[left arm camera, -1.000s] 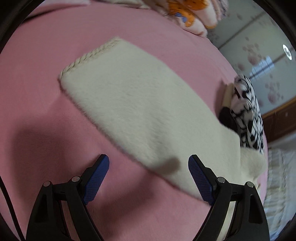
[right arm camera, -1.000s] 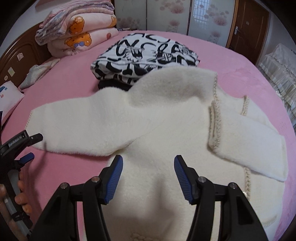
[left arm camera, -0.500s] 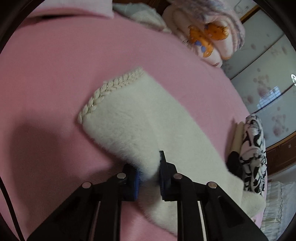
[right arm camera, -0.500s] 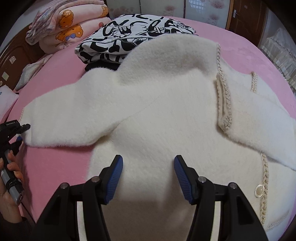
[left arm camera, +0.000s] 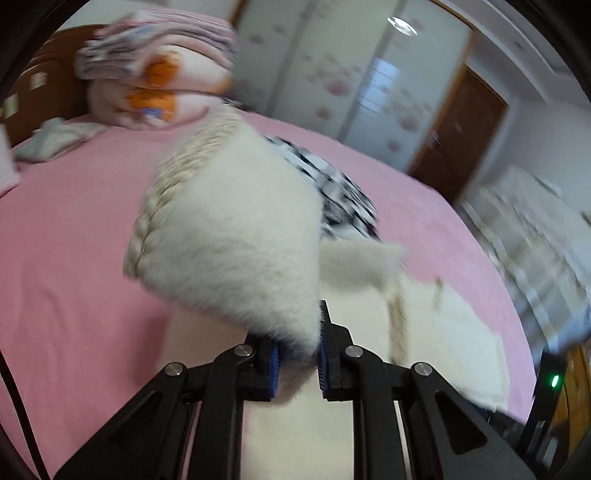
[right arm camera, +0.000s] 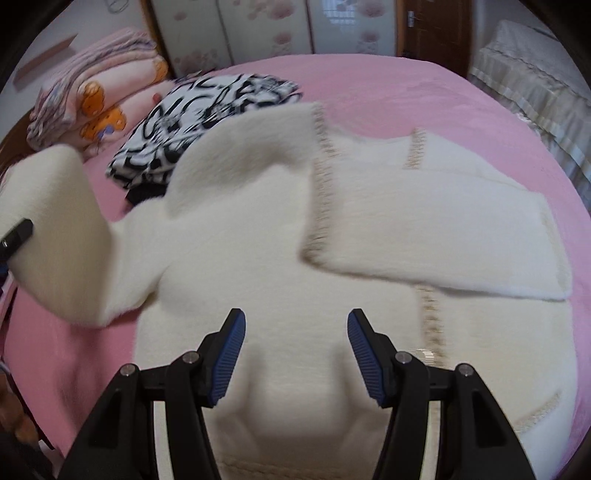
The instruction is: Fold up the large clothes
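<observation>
A cream fluffy cardigan (right arm camera: 266,236) with braided trim lies on the pink bed (right arm camera: 388,88). Its right sleeve (right arm camera: 436,236) is folded across the body. My left gripper (left arm camera: 297,354) is shut on the left sleeve (left arm camera: 229,236) near the cuff and holds it lifted above the bed; the raised sleeve also shows in the right wrist view (right arm camera: 55,221). My right gripper (right arm camera: 295,354) is open and empty, hovering just above the lower body of the cardigan.
A folded black-and-white garment (right arm camera: 207,118) lies on the bed behind the cardigan. A stack of pink blankets (right arm camera: 92,92) sits at the back left. Wardrobe doors (right arm camera: 266,29) and a second bed (right arm camera: 532,81) lie beyond.
My left gripper closed on the left sleeve, then lifted it off the bed and swung it toward the cardigan's body. My right gripper stayed open over the lower body.
</observation>
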